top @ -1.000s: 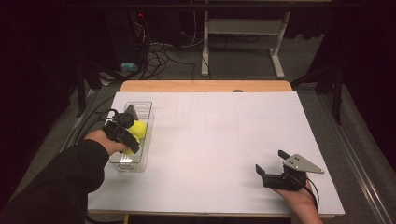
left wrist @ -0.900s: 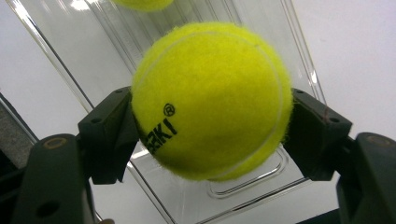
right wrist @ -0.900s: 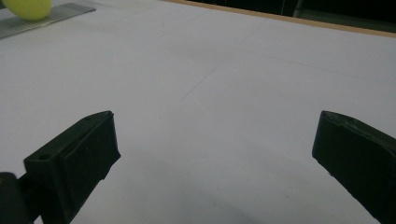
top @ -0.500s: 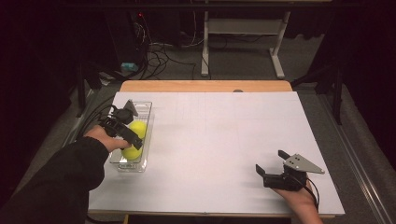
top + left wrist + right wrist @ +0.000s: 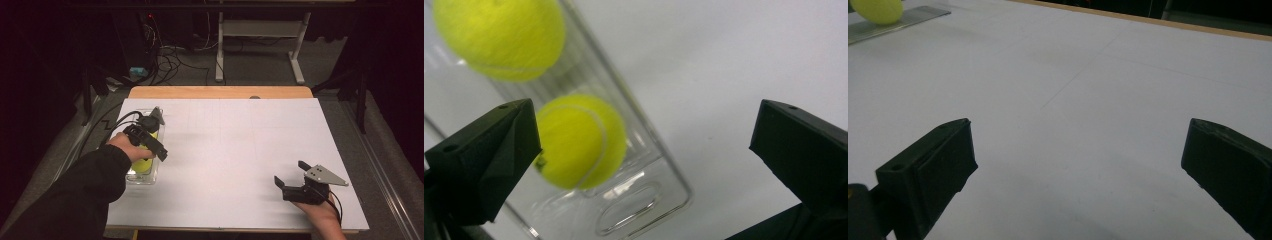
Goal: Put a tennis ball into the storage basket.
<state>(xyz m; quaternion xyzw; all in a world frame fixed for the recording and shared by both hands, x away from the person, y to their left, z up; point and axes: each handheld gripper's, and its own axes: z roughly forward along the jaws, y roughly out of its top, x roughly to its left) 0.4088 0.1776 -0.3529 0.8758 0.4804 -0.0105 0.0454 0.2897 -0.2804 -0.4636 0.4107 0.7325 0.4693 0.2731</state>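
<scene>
The clear plastic tray (image 5: 150,176) sits near the left edge of the white tabletop (image 5: 235,150), and everything else is best placed from it. Two yellow tennis balls lie inside it: the nearer ball (image 5: 581,141) rests toward the tray's rounded end, and the farther ball (image 5: 499,37) sits deeper along the tray, a little apart from the first. The left hand-held gripper (image 5: 161,154) hangs directly over the tray, its jaws spread wide and gripping nothing; in the left gripper view one jaw overlaps the near ball's edge while the other stands out over bare tabletop beyond the tray's long wall (so the opening is not yet centred on either ball). The right hand-held gripper (image 5: 291,176) rests well away from the tray, at the opposite, near-right part of the tabletop, jaws likewise wide apart and empty.

The step in hand appears to be the left hand's approach for picking a ball out of the tray, with no grasp made. The next move, as I judge it, calls for shifting the gripper sideways so both jaws straddle the near ball inside the tray walls, lowering until the tips pass the ball's widest part, and then closing gently, since a fuzzy round ball can roll off a skewed pinch.
</scene>
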